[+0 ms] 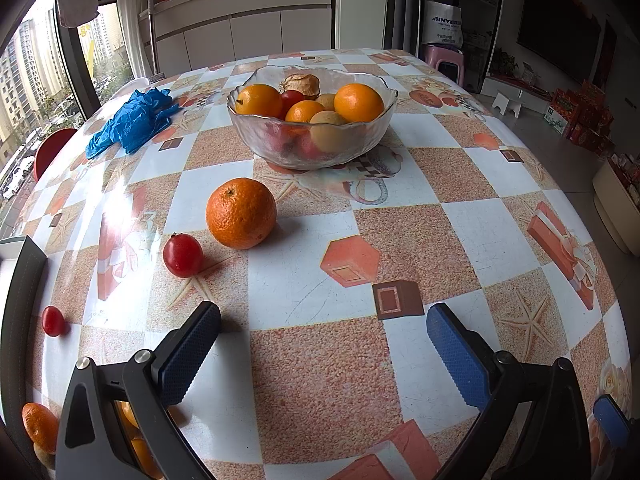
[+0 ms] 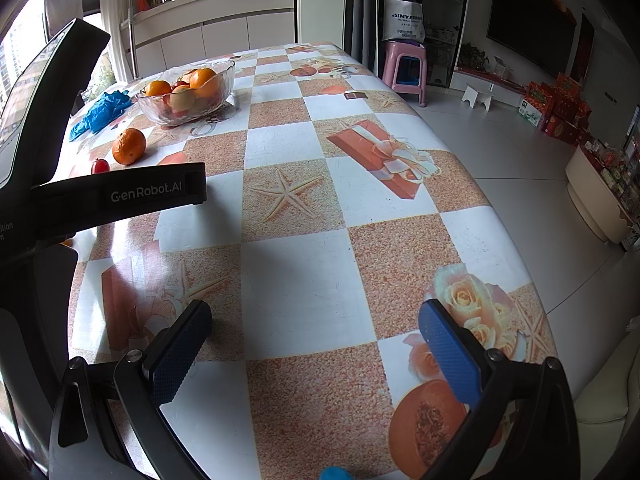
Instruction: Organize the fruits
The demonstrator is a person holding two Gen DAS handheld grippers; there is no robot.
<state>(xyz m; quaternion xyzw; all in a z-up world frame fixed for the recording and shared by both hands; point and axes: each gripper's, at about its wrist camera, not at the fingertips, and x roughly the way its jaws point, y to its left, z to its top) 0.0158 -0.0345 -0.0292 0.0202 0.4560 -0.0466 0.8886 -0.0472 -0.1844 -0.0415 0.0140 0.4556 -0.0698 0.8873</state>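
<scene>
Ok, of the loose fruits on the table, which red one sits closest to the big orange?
The larger red fruit, right beside the big orange; the smaller red one lies farther off by the table's left edge.

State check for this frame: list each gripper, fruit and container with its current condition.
left gripper: open, empty, above the table
right gripper: open, empty
glass bowl: upright, holds fruit
large orange: loose on the table, outside the bowl
red fruit: loose beside the large orange
small red fruit: loose near the table edge
blue gloves: crumpled on the table
</scene>
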